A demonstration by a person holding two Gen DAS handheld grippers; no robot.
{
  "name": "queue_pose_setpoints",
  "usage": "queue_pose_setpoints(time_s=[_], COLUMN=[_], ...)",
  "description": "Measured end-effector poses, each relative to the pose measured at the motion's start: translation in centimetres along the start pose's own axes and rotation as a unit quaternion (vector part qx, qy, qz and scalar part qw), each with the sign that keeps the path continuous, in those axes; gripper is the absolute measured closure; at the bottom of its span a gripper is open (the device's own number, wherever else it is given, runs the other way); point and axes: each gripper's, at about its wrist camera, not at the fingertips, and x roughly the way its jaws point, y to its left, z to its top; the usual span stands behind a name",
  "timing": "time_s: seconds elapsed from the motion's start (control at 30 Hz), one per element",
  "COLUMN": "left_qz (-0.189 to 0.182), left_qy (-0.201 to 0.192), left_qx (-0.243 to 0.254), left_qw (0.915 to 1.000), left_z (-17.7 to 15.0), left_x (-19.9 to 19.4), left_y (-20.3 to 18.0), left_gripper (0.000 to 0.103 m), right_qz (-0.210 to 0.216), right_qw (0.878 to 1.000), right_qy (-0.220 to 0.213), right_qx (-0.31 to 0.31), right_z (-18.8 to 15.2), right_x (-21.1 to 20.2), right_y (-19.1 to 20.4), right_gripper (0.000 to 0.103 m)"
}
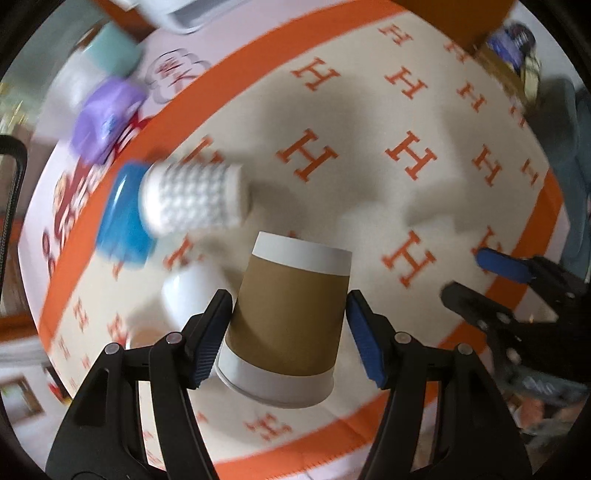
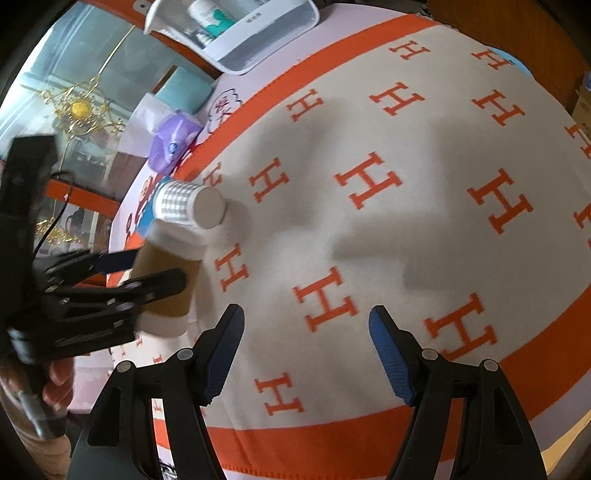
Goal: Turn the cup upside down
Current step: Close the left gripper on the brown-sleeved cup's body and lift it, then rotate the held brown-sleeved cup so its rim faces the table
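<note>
A brown paper cup with white bands [image 1: 288,317] sits between the fingers of my left gripper [image 1: 290,338], its narrow base pointing away and its wide rim toward the camera, lifted above the cloth. The blue pads [image 1: 208,343] press its sides. From the right wrist view the same cup [image 2: 166,273] shows at the left, held in the left gripper [image 2: 122,284]. My right gripper [image 2: 306,354] is open and empty over the cloth; it also shows in the left wrist view [image 1: 491,273].
A white textured cup [image 1: 192,199] lies upside down on the cream and orange H-pattern cloth [image 1: 369,177], seen also in the right wrist view [image 2: 188,205]. A blue object [image 1: 122,218], a purple pack [image 1: 103,118] and a white tray [image 2: 236,33] lie beyond it.
</note>
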Motion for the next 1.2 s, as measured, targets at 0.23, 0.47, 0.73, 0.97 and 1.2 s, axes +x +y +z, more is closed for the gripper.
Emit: queue_pose_setpoints(time_s=[0.23, 0.47, 0.73, 0.97, 1.2], left_qz=[-0.047, -0.106, -0.136, -0.151, -0.147], left_qy=[-0.011, 0.018, 0.015, 0.009, 0.015], left_qx=[-0.12, -0.276, -0.407, -0.423, -0.404], left_qw=[0.9916, 0.9551, 0.903, 0.8933, 0.9029], left_z=[-9.7, -18.5, -24.4, -25.1, -24.5], left_x=[-3.2, 1.5, 6.0, 6.6, 5.7], left_y=[2.9, 5.8, 8.5, 9.0, 8.9], left_gripper=[0.042, 0.042, 0.042, 0.04, 0.024], right_qz=[0.013, 0.017, 0.008, 0.005, 0.011], right_qw=[0.999, 0.997, 0.994, 0.993, 0.993], right_qy=[0.014, 0.045, 0.073, 0.085, 0.089], right_qx=[-0.036, -0.063, -0.075, -0.079, -0.081], right_z=[-3.4, -6.8, -9.4, -10.4, -10.5], right_x=[-0.2, 1.5, 3.4, 4.4, 4.0], right_y=[4.0, 7.1, 8.3, 8.4, 8.5], right_gripper=[0.031, 0.031, 0.031, 0.031, 0.031])
